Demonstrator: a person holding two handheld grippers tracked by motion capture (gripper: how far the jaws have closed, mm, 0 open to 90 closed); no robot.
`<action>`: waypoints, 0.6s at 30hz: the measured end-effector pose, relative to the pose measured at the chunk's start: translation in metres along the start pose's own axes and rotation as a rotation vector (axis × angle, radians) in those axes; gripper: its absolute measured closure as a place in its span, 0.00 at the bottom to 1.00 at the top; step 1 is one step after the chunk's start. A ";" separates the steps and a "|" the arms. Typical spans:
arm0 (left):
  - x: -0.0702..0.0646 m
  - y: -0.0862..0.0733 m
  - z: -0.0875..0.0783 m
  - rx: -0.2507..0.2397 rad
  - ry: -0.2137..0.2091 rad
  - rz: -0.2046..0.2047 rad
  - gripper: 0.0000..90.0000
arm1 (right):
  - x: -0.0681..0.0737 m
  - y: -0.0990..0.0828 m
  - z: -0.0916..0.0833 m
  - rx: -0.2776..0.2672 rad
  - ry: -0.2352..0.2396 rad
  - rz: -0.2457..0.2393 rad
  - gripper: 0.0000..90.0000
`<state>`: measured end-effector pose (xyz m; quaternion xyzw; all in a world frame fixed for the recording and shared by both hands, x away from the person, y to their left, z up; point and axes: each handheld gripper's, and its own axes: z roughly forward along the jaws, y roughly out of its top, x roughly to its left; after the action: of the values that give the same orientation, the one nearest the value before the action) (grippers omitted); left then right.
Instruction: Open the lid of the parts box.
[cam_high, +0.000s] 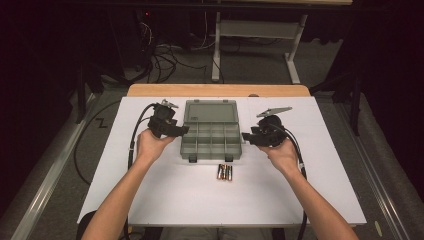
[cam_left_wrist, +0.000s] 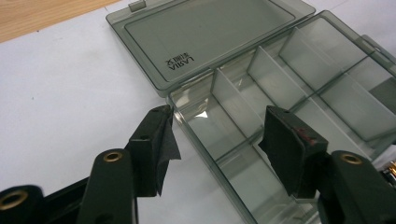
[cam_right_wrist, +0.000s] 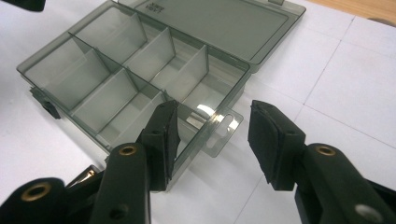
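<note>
Organizer box (cam_high: 212, 136), light, rigid, slick plastic: grab its side walls; left gripper (cam_high: 183, 130) and right gripper (cam_high: 246, 137) both gape, empty.

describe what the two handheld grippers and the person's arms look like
Both the left gripper and the right gripper are black, each with two flat-padded jaws, brass-coloured rivets, a grey three-cornered plate on top and a trailing black cable. The forearms are bare, with no sleeves showing.

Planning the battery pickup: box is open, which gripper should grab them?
Probably right. The batteries lie in front of the box, slightly nearer the right gripper than the left gripper. Both are open.
</note>
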<state>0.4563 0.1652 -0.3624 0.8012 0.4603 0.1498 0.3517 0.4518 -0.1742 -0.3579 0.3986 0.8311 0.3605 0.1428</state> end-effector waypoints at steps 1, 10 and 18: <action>0.000 -0.001 -0.001 -0.005 -0.003 0.000 0.48 | -0.001 -0.002 -0.003 -0.011 0.003 0.002 0.60; -0.004 -0.012 -0.013 -0.056 -0.003 0.017 0.47 | -0.002 -0.013 -0.021 -0.080 -0.012 -0.029 0.56; -0.013 -0.022 -0.022 -0.092 0.005 0.032 0.43 | -0.008 -0.024 -0.037 -0.130 -0.015 -0.019 0.53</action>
<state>0.4231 0.1710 -0.3610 0.7911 0.4410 0.1785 0.3845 0.4244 -0.2088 -0.3489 0.3833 0.8085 0.4095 0.1779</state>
